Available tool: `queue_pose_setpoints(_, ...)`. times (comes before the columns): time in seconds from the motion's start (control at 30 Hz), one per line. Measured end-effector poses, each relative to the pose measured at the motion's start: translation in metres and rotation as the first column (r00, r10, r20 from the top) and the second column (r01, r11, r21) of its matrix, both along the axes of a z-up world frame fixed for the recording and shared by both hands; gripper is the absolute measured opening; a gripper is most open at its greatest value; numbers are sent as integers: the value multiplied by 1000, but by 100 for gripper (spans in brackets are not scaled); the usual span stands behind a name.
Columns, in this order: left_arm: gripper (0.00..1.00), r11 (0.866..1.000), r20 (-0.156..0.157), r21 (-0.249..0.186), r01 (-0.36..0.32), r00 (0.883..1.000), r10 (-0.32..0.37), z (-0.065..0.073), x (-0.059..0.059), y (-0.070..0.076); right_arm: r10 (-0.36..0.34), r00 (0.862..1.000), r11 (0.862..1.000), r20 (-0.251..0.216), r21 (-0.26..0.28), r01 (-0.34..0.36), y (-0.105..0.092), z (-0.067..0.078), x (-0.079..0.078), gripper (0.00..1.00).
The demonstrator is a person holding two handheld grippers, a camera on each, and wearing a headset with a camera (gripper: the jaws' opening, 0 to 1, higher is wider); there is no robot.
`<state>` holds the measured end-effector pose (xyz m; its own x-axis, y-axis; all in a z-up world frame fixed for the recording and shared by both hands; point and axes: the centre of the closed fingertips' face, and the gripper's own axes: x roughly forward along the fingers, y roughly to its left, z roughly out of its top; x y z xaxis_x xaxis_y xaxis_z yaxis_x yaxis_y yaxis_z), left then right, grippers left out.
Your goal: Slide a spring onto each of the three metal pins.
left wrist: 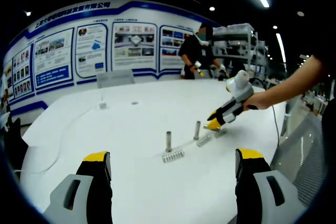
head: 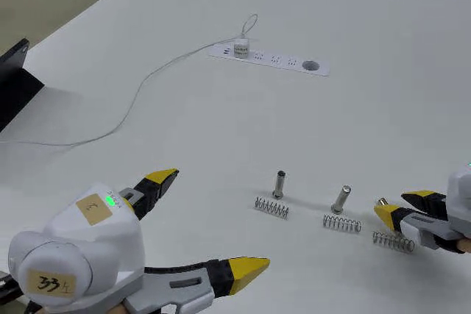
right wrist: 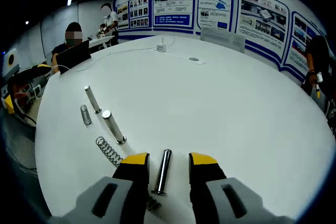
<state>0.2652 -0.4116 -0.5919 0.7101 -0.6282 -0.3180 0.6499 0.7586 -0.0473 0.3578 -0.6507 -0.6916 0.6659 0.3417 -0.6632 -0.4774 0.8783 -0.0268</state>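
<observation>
L gripper (head: 217, 218) sits nearest, jaws spread wide, empty, well apart from the pins. R gripper (head: 392, 204) has jaws part-open astride rightmost pin (right wrist: 163, 171). Pin upright, gaps both sides, not pinched. Its spring (head: 392, 240) lies flat just beside R jaws. R arm much nearer, so prob. R's move.

In the head view the right claw (head: 399, 204) hides most of the third pin (head: 382, 201) and is cut by the edge. In the right gripper view its spring (right wrist: 153, 203) seems half under a jaw.
</observation>
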Motion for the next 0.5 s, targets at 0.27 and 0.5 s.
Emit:
queue_pose_setpoints(0.27,100,1000,0,-4,-18,1000,18,0,2,3,6,1000,1000,-30,-30,-7,1,-6,2,24)
queue_pose_setpoints(0.5,100,1000,-11,0,-15,1000,15,-2,1,3,6,999,998,-49,-56,-9,3,-8,3,17)
